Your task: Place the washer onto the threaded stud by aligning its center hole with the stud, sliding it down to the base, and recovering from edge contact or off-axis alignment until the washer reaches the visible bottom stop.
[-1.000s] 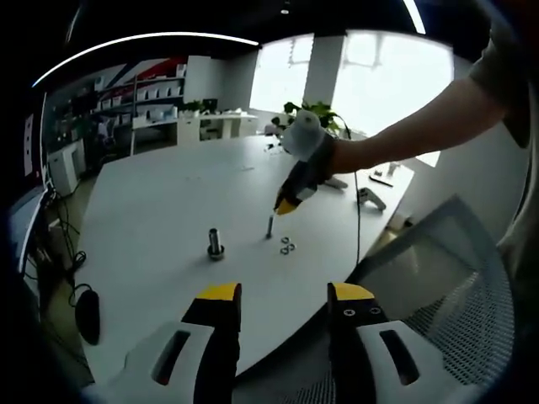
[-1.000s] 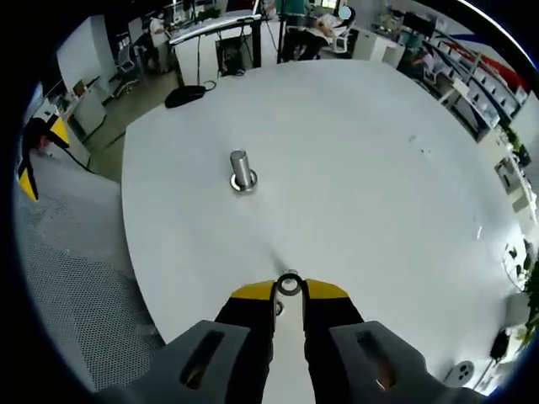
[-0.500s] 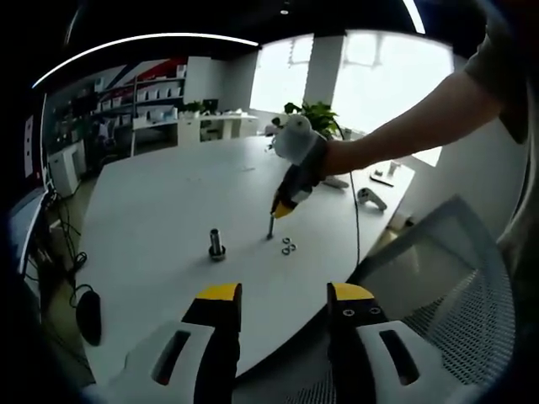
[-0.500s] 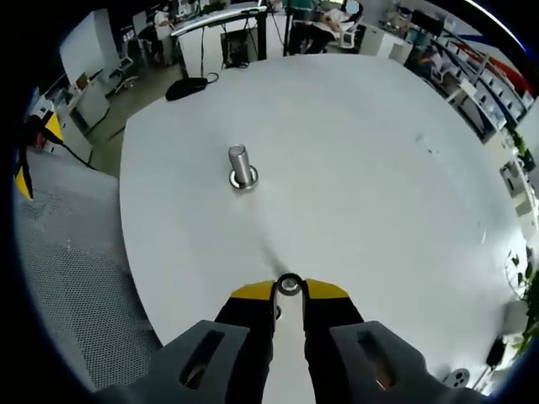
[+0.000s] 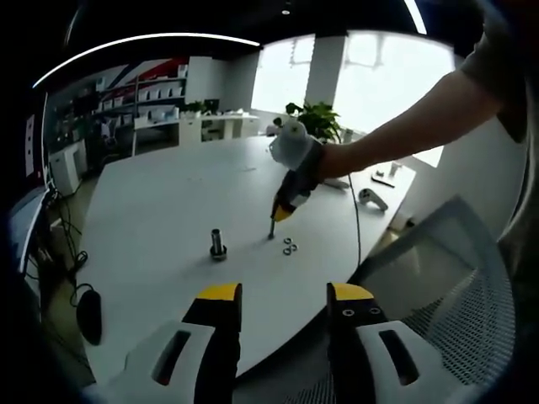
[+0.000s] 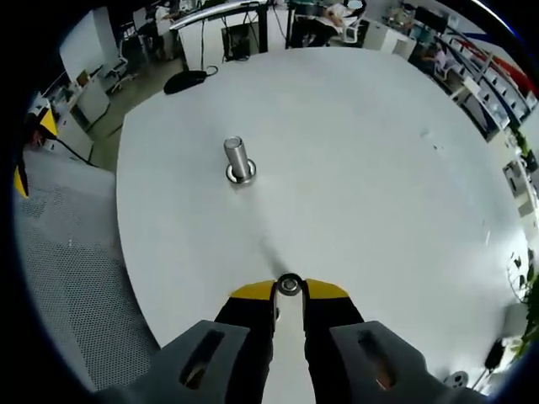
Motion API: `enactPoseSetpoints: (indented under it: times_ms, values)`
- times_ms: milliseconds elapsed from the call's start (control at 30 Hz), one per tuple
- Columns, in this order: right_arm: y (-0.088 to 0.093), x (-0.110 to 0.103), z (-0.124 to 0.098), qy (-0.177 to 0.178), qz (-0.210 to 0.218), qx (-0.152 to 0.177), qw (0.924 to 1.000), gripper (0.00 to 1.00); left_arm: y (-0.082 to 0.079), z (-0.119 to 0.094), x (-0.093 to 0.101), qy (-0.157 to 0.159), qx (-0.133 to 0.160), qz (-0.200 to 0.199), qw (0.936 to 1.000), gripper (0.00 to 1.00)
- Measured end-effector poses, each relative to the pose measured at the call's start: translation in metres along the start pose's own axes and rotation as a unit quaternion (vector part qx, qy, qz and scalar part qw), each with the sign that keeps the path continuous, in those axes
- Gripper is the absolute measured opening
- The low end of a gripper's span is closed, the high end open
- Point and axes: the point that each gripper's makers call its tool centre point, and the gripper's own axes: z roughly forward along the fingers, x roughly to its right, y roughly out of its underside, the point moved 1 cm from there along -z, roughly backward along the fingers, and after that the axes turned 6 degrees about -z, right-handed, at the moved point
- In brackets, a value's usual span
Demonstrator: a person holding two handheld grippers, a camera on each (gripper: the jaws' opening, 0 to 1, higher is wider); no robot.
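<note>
In the right gripper view my right gripper [image 6: 290, 290] is shut on a small metal washer [image 6: 290, 284], pinched at its yellow tips above the white table [image 6: 379, 185]. A thick metal stud [image 6: 238, 159] stands upright on its base, further out and to the left. In the left gripper view the right gripper [image 5: 282, 210], held by a gloved hand, points down just over a thin upright stud [image 5: 271, 229]. The thick stud [image 5: 217, 245] stands to the left of it. My left gripper [image 5: 285, 293] hangs open off the table's near edge, holding nothing.
Loose washers [image 5: 289, 247] lie beside the thin stud. A mesh chair [image 5: 446, 286] stands at the right of the table's [image 5: 168, 202] edge, and small tools [image 5: 370, 199] lie at the far side. A black bag [image 5: 87, 316] sits on the floor at the left.
The right gripper with the washer has drifted a little left towards the thin stud. The right gripper view has shifted slightly. My left gripper has stayed still.
</note>
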Motion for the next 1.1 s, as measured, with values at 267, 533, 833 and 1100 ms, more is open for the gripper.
enactPoseSetpoints:
  times_ms: [267, 533, 833, 1100]
  values:
    - [0.004, 0.001, 0.015, -0.006, -0.007, -0.013, 0.9999, 0.13, 0.001, 0.000, 0.000, 0.000, -0.003, -0.001, 1.0000, 0.37]
    - [0.012, -0.003, 0.034, -0.015, -0.009, -0.030, 0.9994, 0.14, 0.002, 0.000, -0.003, -0.005, -0.005, -0.006, 1.0000, 0.37]
    - [0.019, -0.004, 0.049, -0.020, -0.018, -0.048, 0.9985, 0.14, 0.002, 0.000, -0.003, -0.004, -0.002, -0.010, 0.9999, 0.36]
    - [0.024, -0.003, 0.050, -0.019, -0.021, -0.064, 0.9976, 0.15, -0.001, 0.000, -0.003, -0.003, 0.004, -0.011, 0.9999, 0.36]
